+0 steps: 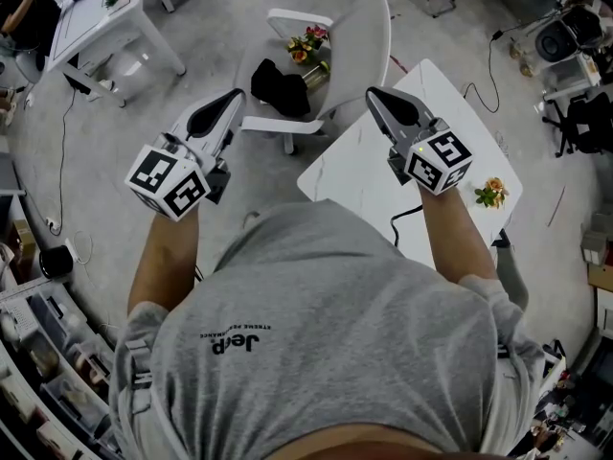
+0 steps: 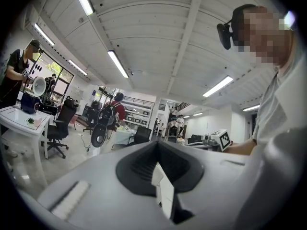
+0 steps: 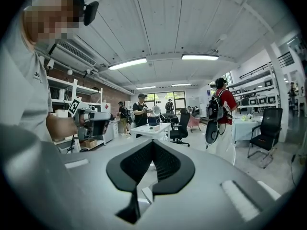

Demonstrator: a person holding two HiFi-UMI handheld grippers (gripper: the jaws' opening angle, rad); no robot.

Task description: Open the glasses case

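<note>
glasses case is not plain to see (maybe it is the dark lump (image 1: 281, 86) on the chair (image 1: 369, 32) at 12 o'clock). left gripper (image 1: 237, 95) and right gripper (image 1: 371, 93) float level, jaws pressed together on nothing, likely just waiting.

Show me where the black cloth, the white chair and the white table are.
black cloth (image 1: 281, 86), head view, its middle
white chair (image 1: 369, 38), head view, curved backrest
white table (image 1: 350, 168), head view, bare top
</note>
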